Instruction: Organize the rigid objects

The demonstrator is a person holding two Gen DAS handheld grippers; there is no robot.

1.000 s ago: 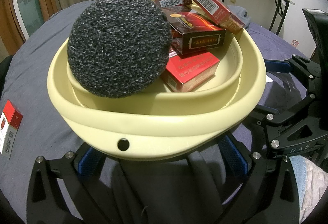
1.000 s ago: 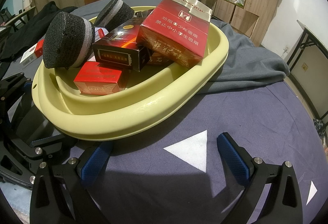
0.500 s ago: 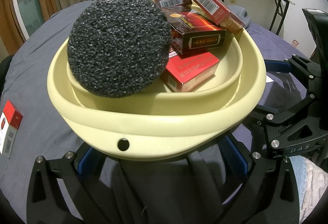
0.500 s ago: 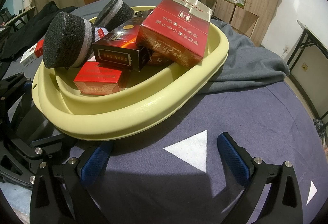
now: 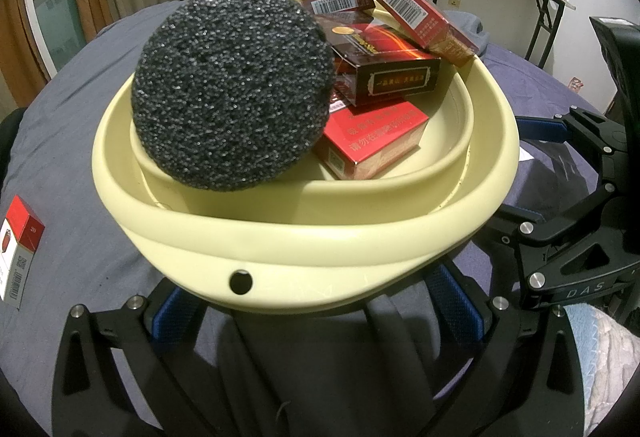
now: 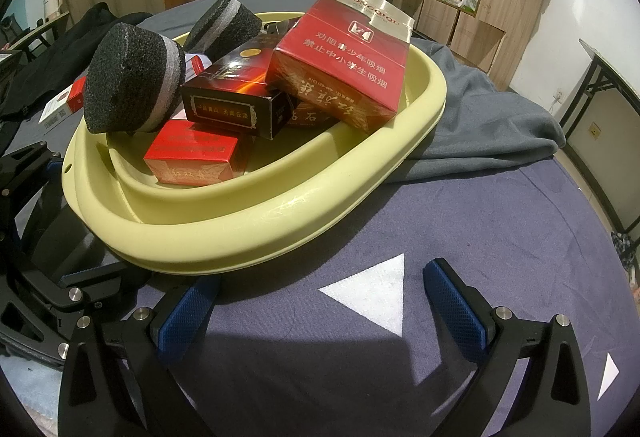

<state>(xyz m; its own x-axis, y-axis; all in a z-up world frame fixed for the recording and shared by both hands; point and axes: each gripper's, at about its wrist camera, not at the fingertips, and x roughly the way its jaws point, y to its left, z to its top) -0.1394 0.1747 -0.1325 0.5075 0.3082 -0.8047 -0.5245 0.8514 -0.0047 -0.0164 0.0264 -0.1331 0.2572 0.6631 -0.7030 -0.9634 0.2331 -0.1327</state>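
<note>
Fingers of both grippers, left (image 5: 316, 301) and right (image 6: 324, 301), stand spread and empty beside the basin (image 6: 256, 221) on the counter (image 6: 500, 221). Sponges and boxes fill it; one pack (image 5: 20, 253) lies outside near the left edge, likely next.

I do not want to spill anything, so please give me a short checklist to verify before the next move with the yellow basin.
1. Left gripper open, fingers either side of the pale yellow plastic basin rim: ok.
2. Right gripper open, holding nothing: ok.
3. Large red cigarette box seated inside the basin: not ok, it leans over the rim.
4. Round black sponge stable: cannot tell, it stands on edge.
5. All boxes collected: not ok, a red and white cigarette box lies on the dark blue cloth.
</note>
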